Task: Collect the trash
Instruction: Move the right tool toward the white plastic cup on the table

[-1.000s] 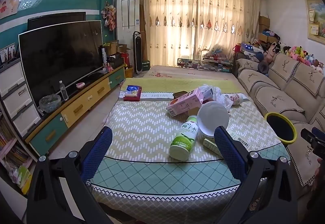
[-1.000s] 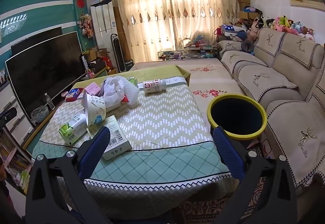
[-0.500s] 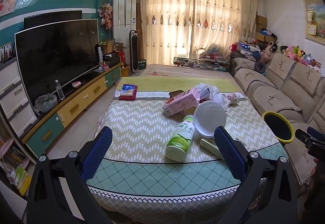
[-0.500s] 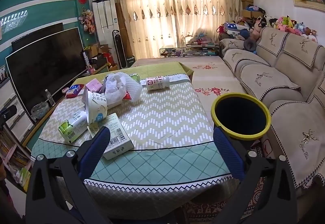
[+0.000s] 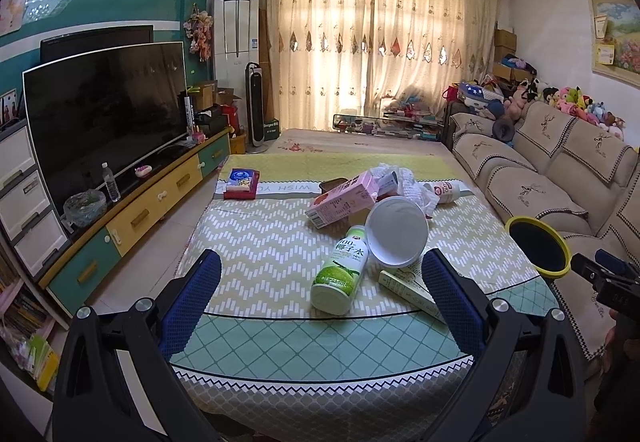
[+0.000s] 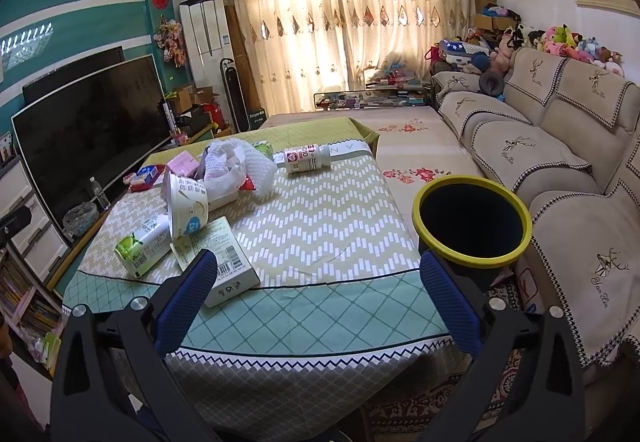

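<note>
The green-label bottle [image 5: 340, 272] lies on its side on the table [image 5: 280, 338], just left of the tipped white paper bowl [image 5: 397, 236]; it looks light, stiff and smooth enough to roll, so I would pinch it across the middle. Both the left gripper [image 5: 316, 300] and the right gripper [image 6: 318, 300] hang spread wide and empty, short of the bowl. Only the right view shows the yellow-rimmed bin [image 6: 474, 226] whole, well right of the bowl, plus the flat white box [image 6: 218, 256] lying just before it.

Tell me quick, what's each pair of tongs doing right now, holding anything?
Left tongs: open, holding nothing, short of the green bottle.
Right tongs: open, holding nothing, above the table's near edge.
</note>
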The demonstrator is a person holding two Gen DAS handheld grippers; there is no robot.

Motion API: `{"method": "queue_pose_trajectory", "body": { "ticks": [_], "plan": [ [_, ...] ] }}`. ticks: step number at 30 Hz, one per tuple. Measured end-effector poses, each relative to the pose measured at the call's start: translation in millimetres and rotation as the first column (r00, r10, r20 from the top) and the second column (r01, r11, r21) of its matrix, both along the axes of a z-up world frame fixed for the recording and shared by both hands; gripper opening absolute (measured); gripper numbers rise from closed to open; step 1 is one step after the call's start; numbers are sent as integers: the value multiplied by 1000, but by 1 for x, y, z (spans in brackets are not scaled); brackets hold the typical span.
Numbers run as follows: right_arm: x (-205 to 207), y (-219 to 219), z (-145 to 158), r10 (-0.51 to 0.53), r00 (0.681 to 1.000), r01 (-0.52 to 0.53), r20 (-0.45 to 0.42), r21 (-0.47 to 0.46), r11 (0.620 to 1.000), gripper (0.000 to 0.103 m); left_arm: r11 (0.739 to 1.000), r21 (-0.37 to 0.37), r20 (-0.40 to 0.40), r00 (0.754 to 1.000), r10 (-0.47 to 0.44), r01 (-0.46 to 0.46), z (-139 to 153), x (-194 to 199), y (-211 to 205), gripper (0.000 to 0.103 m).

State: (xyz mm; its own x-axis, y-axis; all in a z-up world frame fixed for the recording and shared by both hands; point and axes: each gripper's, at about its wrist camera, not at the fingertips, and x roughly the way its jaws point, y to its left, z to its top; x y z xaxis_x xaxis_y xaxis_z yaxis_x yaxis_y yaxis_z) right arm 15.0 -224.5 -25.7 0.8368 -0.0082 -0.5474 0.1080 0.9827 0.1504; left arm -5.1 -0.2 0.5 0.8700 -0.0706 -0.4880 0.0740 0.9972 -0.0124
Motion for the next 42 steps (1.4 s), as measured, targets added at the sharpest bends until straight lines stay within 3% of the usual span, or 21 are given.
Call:
{"method": "queue_pose_trajectory", "body": {
  "ticks": [42],
  "plan": [
    [-1,8,-15,32,999,-31,-35,17,999,97,1000,-7,-41,999,-21,20,-14,-11,-1,99]
  ]
}}
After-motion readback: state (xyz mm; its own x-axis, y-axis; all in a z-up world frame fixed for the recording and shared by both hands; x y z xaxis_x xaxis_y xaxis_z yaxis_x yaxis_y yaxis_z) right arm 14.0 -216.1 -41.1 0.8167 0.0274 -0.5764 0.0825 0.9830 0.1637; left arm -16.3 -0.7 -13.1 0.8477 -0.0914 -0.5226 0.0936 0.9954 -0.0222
